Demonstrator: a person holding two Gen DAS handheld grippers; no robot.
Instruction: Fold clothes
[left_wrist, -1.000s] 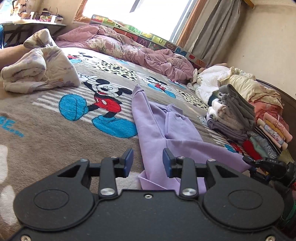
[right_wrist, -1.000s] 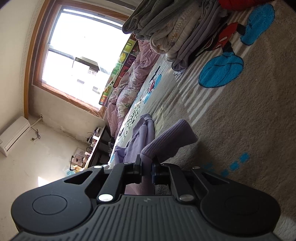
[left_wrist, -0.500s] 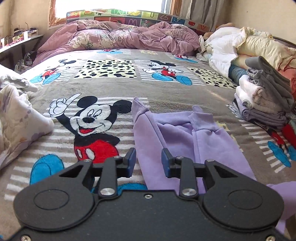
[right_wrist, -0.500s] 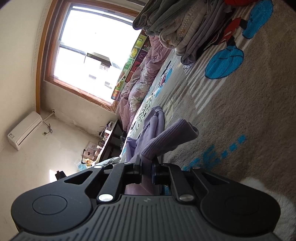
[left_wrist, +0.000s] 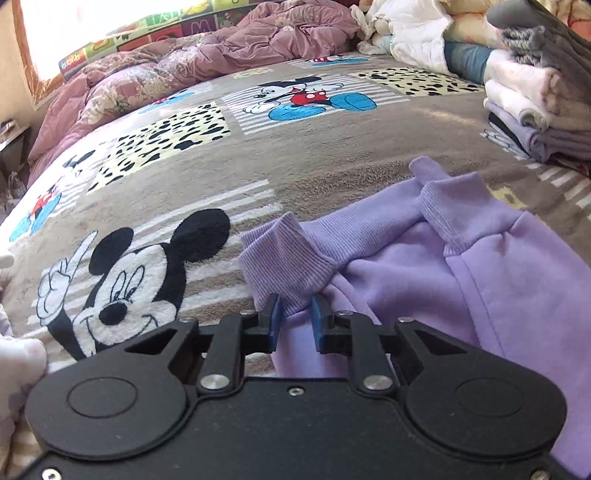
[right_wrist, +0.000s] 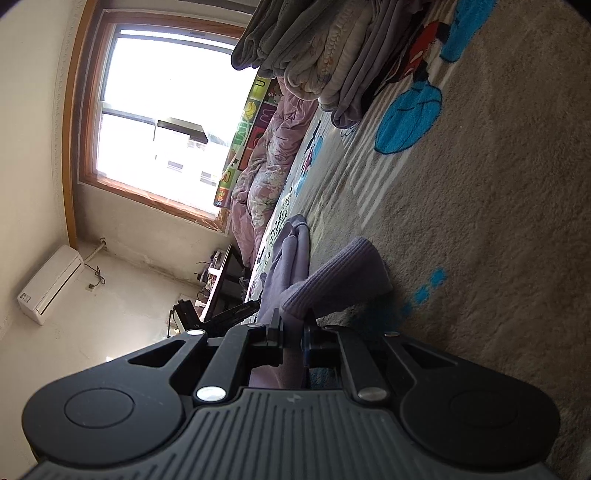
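While a lilac fleece garment (left_wrist: 461, 280) lies spread on the bed's plush Mickey Mouse blanket (left_wrist: 258, 155), we see the left tongs (left_wrist: 294, 314) set either side of one ribbed cuff (left_wrist: 284, 258), the blue pads close on the knit, though we cannot tell whether they are pinching it. A second ribbed cuff (left_wrist: 458, 206) sits farther right on the same garment, its band standing up in a soft fold. In the right wrist view, tilted sideways, the right tongs (right_wrist: 293, 325) are nearly closed and clamp a ribbed lilac end (right_wrist: 340, 273) of the garment, which rises from the pads as a rounded, sock-like tube above the shaggy pile. Beyond it the rest of the cloth trails away in a loose ridge (right_wrist: 291, 254). A stack of folded knits and fleeces (left_wrist: 535, 110) in grey, cream and mauve stands at the blanket's right edge, and a crumpled mauve floral quilt (left_wrist: 221, 55) is heaped along the far side beneath a wood-framed window (right_wrist: 155, 122).
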